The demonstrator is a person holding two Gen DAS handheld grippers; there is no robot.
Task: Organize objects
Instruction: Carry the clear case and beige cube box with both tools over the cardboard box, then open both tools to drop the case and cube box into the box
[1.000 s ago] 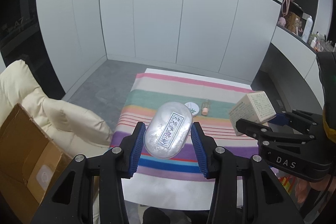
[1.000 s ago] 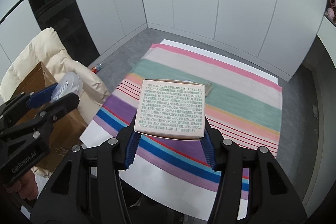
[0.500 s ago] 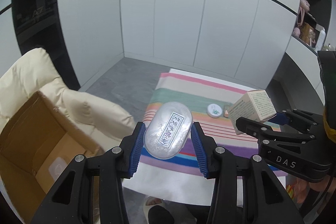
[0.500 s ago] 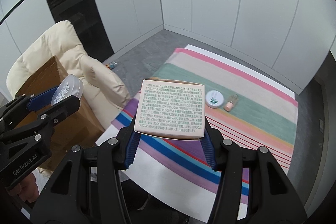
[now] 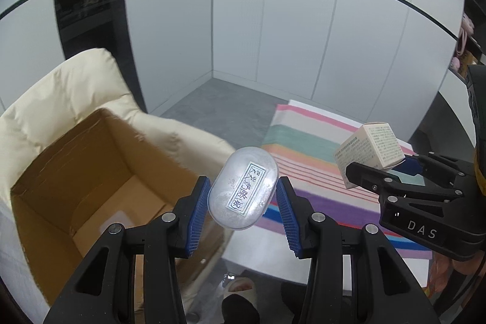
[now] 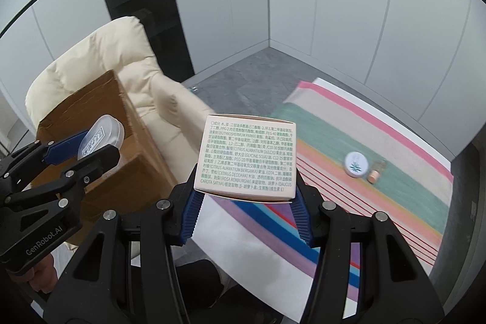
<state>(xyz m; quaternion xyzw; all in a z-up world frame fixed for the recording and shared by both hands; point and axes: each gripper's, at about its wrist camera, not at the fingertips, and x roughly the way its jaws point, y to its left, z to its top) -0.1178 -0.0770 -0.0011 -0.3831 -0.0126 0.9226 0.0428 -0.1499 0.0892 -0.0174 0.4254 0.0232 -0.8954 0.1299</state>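
My left gripper (image 5: 241, 193) is shut on a clear oval plastic case (image 5: 243, 187) with a printed label, held in the air beside the near corner of an open cardboard box (image 5: 91, 172). To its right, my right gripper (image 5: 379, 166) is shut on a beige carton (image 5: 369, 154) covered in small print. In the right wrist view that carton (image 6: 246, 157) sits between the blue pads of the right gripper (image 6: 246, 196), over the edge of the striped cloth (image 6: 395, 141). The left gripper (image 6: 97, 146) holds the oval case (image 6: 103, 135) in front of the cardboard box (image 6: 100, 111).
The cardboard box rests on a cream armchair (image 5: 60, 87). A small round white tin (image 6: 356, 165) and a tiny bottle (image 6: 375, 173) lie on the striped cloth. White cabinet walls stand behind. A person's foot (image 5: 243, 287) shows on the floor below.
Both grippers have swung left with their loads. The cardboard box and armchair have come much further into view, and the striped table has slid to the right. Both grips are unchanged.
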